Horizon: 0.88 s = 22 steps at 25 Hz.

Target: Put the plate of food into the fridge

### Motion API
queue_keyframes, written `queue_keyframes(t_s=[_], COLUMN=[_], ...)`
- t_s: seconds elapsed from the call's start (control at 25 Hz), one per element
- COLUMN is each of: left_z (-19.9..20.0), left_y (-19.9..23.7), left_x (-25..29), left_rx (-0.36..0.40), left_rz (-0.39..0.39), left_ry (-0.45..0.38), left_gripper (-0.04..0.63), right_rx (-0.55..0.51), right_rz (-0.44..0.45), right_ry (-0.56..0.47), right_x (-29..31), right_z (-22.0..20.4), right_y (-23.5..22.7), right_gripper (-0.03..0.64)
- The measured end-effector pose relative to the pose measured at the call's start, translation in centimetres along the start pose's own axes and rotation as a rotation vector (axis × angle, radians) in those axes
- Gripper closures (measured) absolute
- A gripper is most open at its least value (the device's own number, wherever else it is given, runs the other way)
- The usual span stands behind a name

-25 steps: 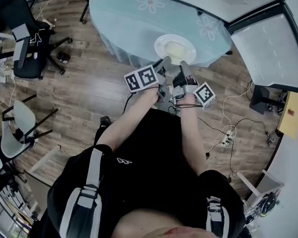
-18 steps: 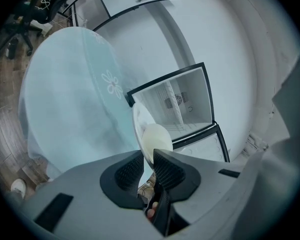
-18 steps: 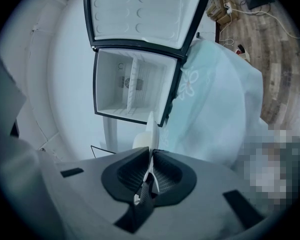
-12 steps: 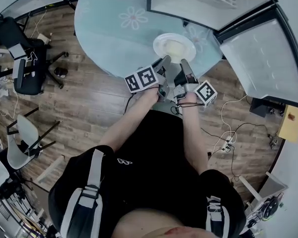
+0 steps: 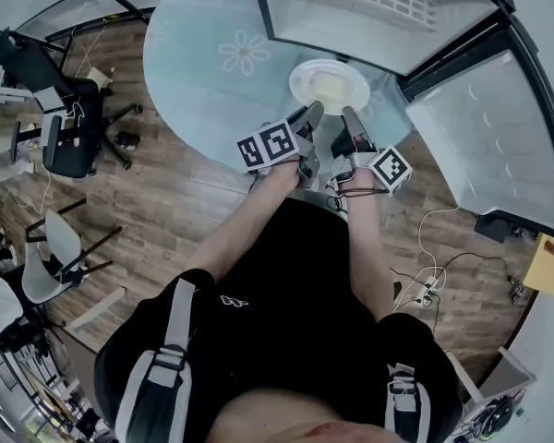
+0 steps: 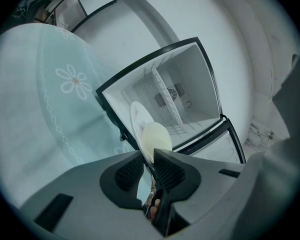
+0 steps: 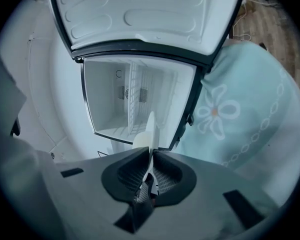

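The left gripper (image 5: 310, 116) and right gripper (image 5: 353, 120), fingers clamped on the near rim of the plate of food (image 5: 329, 85), should advance together, holding it level, into the open fridge (image 5: 374, 26)

Plate (image 6: 138, 120) tight in left gripper (image 6: 149, 163), open fridge (image 6: 202, 91) ahead.

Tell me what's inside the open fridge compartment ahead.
A white wire shelf and a back-wall vent show inside the fridge. The held plate hides part of the lower interior.
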<state>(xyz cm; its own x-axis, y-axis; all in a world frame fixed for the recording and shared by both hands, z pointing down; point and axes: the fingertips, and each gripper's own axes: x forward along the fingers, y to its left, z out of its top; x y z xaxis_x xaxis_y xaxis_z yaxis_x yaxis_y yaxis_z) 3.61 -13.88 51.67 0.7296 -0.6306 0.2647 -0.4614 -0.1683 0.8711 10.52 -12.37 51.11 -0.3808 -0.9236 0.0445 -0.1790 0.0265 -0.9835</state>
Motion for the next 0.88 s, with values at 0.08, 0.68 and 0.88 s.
queue_keyframes(t_s=[0.08,0.68,0.88], left_z=[0.0,0.2,-0.4], left_y=[0.4,0.9,1.7], left_x=[-0.1,3.3,3.8], left_rx=[-0.011,0.031,0.037], left_rz=[0.018,0.046,0.072], left_ry=[-0.006,0.034,0.068], left_gripper=[0.526,0.518,0.518], right_rx=[0.022,0.041,0.077], right_rz=[0.003,-0.024,-0.052], right_ry=[0.016,0.011,-0.001], right_x=[0.2,1.5,1.2], right_z=[-0.4,2.5,2.3], right_y=[-0.1,-2.0,-3.6], right_gripper=[0.588,0.586,0.586])
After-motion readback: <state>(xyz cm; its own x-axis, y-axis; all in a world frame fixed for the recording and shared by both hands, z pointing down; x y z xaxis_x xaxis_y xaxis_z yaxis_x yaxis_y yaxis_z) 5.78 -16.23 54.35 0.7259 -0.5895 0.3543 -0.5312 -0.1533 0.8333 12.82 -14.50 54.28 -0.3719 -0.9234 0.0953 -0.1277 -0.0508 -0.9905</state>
